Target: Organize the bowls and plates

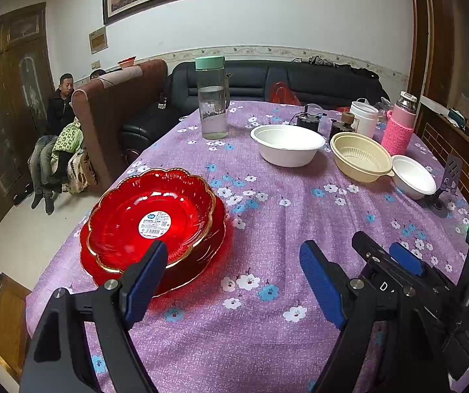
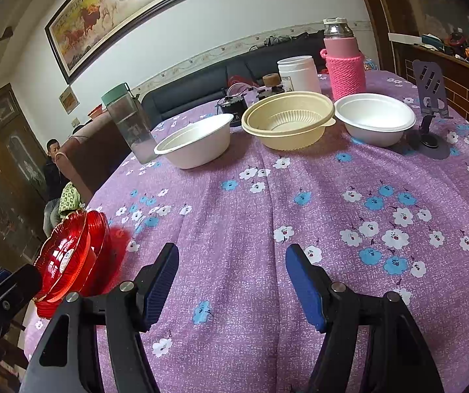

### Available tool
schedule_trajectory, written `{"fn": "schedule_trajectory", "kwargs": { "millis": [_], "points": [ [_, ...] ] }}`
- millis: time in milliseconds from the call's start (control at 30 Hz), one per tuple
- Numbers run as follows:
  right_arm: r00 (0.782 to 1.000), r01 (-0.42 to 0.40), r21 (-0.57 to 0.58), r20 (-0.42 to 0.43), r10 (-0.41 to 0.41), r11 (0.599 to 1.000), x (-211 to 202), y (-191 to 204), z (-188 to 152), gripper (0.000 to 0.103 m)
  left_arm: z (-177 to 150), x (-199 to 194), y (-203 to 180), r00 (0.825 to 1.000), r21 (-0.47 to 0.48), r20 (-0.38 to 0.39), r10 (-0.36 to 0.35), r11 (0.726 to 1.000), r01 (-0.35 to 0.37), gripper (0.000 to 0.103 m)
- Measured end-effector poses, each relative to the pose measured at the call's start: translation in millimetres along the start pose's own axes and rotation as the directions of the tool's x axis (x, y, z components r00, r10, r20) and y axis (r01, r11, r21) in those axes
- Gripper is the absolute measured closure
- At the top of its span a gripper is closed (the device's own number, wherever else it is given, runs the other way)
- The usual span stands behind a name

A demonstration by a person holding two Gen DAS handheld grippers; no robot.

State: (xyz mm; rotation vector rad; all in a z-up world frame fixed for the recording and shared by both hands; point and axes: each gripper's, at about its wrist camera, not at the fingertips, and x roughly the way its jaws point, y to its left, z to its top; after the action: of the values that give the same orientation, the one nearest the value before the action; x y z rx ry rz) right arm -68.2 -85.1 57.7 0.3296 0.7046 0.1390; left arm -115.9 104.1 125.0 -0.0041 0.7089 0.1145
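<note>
Red plates (image 1: pixel 151 226) look already stacked at the near left of the worktop (image 1: pixel 267 222). Three bowls (image 2: pixel 288 121) sit separate in a far row, so nesting's left. Left tongs (image 1: pixel 234 275) and right tongs (image 2: pixel 231 278) both spread, empty.

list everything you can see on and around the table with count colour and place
red plates: 2, red with gold rim, stacked, table's left edge
white bowls: 2, white, either side of beige bowl
beige bowl: 1, middle of row
water bottle: 1, clear, green lid, behind left bowl
pink flask: 1, knitted sleeve, far right
white jar: 1, behind bowls
phone stand: 1, purple, right
tablecloth: 1, purple floral
left gripper: 1, black and blue, open
right gripper: 1, black and blue, open
</note>
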Motion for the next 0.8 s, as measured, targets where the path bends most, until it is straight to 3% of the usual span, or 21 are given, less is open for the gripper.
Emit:
{"fn": "schedule_trajectory", "kwargs": {
  "millis": [367,800],
  "points": [
    [0.999,-0.018,-0.018,0.027,0.019,1.0,-12.3,9.5,13.0,0.031,1.9,2.8,4.7,1.0,-0.009,0.0,0.006,1.0,-0.006,0.021],
    [0.993,-0.027,-0.078,0.113,0.036,0.997,-31.1,28.8,52.7,0.031,10.6,2.3,12.4,1.0,-0.018,0.013,0.018,1.0,-0.018,0.021]
  ]
}}
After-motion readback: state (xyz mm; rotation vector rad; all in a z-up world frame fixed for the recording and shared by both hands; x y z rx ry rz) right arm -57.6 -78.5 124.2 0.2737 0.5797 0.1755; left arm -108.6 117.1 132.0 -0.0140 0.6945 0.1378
